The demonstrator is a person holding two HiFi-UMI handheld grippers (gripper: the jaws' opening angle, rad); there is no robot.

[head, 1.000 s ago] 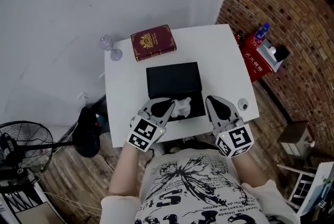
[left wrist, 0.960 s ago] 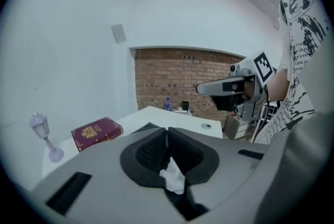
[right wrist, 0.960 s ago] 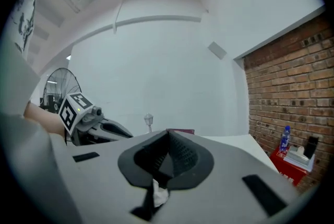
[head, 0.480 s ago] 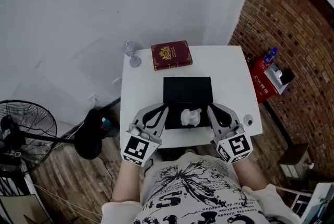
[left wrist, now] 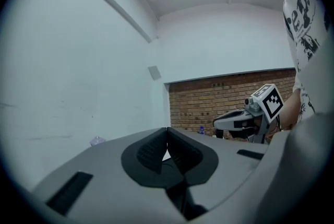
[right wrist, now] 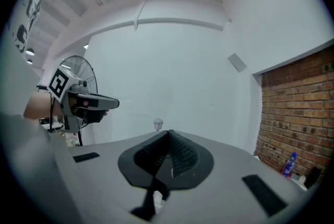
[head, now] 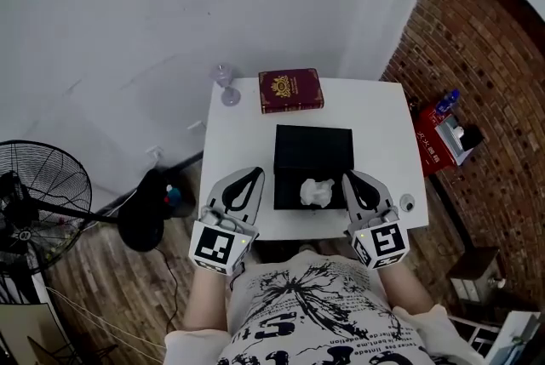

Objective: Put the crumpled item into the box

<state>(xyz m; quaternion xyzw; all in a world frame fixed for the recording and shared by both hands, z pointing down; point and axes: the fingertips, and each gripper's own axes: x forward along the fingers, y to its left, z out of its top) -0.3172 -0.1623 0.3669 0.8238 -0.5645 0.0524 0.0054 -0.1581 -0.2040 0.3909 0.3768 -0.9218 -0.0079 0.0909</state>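
The crumpled white item [head: 317,192] lies inside the near part of the open black box [head: 313,149] on the white table [head: 238,138]. My left gripper [head: 254,174] rests left of the box, clear of the item, with its jaws shut and nothing between them [left wrist: 167,130]. On the box's right side, my right gripper [head: 349,178] is also shut and empty [right wrist: 168,133]. Each gripper shows in the other's view: the right gripper [left wrist: 245,118] and the left gripper [right wrist: 86,101].
A dark red book [head: 291,90] lies at the table's far edge with a small glass [head: 226,87] to its left. A small round object [head: 407,202] sits at the near right corner. A fan [head: 43,193] stands on the floor at left, a brick wall at right.
My left gripper has pulled back to the left, away from the crumpled item, and its jaws have closed. The item now lies farther inside the box. The head view has shifted.
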